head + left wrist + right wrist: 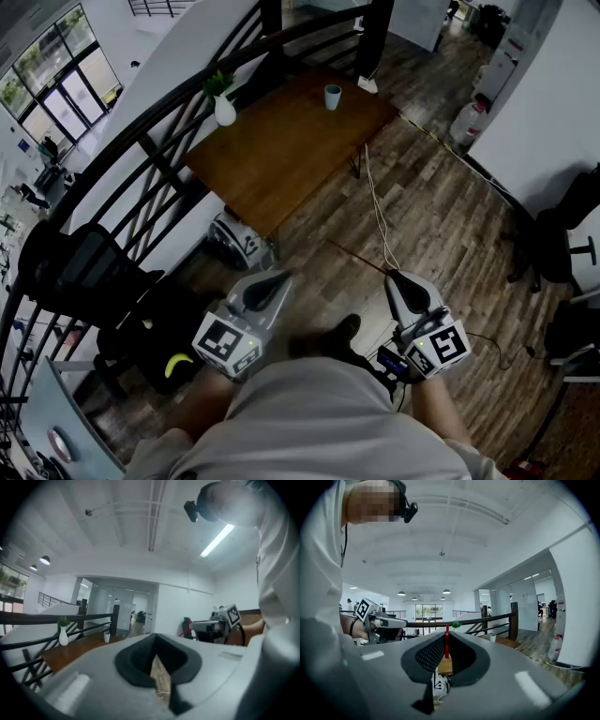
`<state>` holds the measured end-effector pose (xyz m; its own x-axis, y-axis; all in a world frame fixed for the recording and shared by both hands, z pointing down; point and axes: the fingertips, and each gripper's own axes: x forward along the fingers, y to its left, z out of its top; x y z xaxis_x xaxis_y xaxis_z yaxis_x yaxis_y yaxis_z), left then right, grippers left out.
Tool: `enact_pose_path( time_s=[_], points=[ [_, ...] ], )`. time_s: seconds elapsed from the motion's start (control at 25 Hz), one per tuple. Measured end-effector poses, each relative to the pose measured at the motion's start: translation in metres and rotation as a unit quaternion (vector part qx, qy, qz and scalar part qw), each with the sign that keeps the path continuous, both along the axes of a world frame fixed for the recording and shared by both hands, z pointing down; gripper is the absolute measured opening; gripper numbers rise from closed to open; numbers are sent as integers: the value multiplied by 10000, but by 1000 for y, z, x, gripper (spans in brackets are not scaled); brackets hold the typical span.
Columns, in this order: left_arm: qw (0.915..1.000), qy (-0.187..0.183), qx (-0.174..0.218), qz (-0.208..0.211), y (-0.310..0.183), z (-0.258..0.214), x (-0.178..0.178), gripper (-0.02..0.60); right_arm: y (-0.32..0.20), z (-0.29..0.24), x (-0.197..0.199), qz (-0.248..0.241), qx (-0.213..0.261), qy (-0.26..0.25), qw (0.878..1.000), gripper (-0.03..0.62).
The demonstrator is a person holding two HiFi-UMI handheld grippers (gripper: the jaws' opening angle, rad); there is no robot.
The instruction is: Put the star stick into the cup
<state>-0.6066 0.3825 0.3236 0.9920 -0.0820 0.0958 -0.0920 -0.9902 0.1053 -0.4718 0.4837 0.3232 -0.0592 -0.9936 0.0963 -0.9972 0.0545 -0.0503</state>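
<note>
1 red star stick [446, 643] is pinched in the jaws of the right gripper [394, 276], well apart from the counter [281, 159]. The jaws of the left gripper [279, 279] are closed w/ nothing in them. 1 cup [333, 97] & 1 white vase [225, 111] are seen on the counter.

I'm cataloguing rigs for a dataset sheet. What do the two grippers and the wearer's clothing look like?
Left gripper and right gripper: tapered pale-grey shells with black inner pads, each carrying a cube of black-and-white square markers. The person wears a light grey top.
</note>
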Motion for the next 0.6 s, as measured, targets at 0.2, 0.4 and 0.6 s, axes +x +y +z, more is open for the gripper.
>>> enact_pose_path(
  time_s=[0.2, 0.4, 0.6],
  points=[
    [10000, -29, -37, 2, -7, 4, 11, 3, -7, 3, 11, -33, -18, -122, 9999, 25],
    [9999, -51, -118, -37, -16, 11, 29, 3, -12, 9, 32, -11, -57, -149, 9999, 25],
    [9998, -85, -175, -52, -24, 18, 65, 3, -18, 14, 67, -10, -71, -195, 9998, 25]
  ],
)
